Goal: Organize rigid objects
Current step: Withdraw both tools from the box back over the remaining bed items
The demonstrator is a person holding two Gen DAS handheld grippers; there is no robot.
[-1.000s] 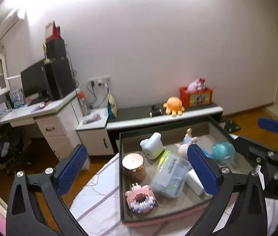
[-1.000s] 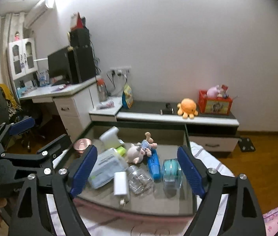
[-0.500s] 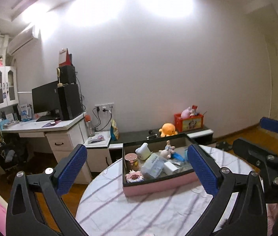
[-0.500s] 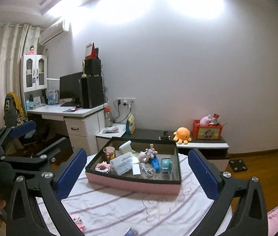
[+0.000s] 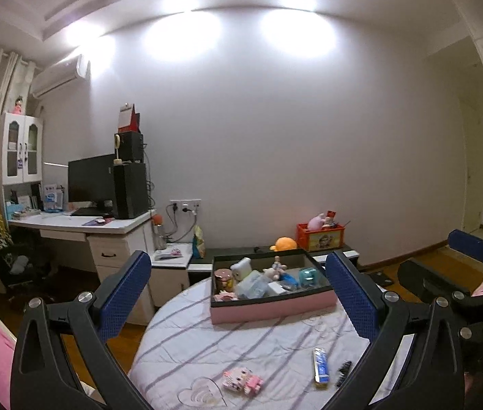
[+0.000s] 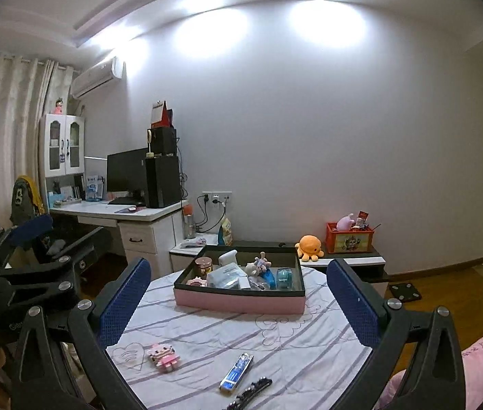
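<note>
A pink box with a dark rim (image 5: 272, 304) (image 6: 238, 302) stands at the far side of a round table and holds several small items. On the near cloth lie a pink block figure (image 5: 243, 380) (image 6: 163, 356), a blue tube (image 5: 320, 369) (image 6: 236, 372) and a black hair clip (image 5: 343, 372) (image 6: 251, 389). My left gripper (image 5: 241, 294) and my right gripper (image 6: 239, 299) are both open, empty and held well back above the table's near side.
The table has a striped white cloth (image 6: 241, 335). A white desk (image 6: 118, 212) with a monitor stands at left. A low cabinet (image 6: 344, 259) with an orange plush and a red box stands behind. Wooden floor (image 6: 453, 287) shows at right.
Both grippers have pulled far back and up from the box. The box now looks small and the near table items have come into view.
</note>
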